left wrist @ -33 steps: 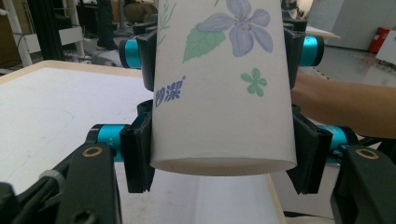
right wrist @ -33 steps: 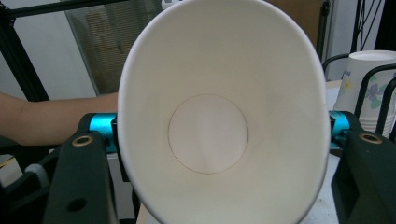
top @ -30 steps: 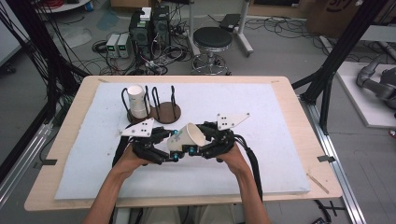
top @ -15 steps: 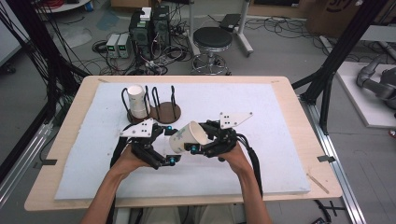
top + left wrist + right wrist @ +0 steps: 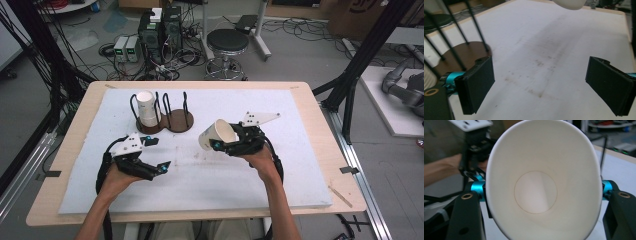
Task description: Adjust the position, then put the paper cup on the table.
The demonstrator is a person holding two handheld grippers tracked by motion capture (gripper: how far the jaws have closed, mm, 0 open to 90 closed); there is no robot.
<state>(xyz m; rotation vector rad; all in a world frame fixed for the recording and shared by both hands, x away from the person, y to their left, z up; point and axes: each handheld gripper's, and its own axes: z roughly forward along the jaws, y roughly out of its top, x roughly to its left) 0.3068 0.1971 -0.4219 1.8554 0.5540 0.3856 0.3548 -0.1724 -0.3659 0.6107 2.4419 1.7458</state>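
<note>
One cup (image 5: pixel 146 107) already sits in the rack (image 5: pixel 162 119). The right gripper (image 5: pixel 220 145) clamps a second cup (image 5: pixel 216 135), unplaced; the left gripper (image 5: pixel 157 155), jaws just opened wide, holds nothing.

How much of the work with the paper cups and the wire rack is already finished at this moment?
One paper cup already stands in the left slot of the wire rack. In hand: the right gripper holds a second cup above the table, mouth towards its own camera, while the left gripper is open with nothing between its jaws. Left, probably: setting this cup into the rack's right slot, which holds nothing yet.
</note>
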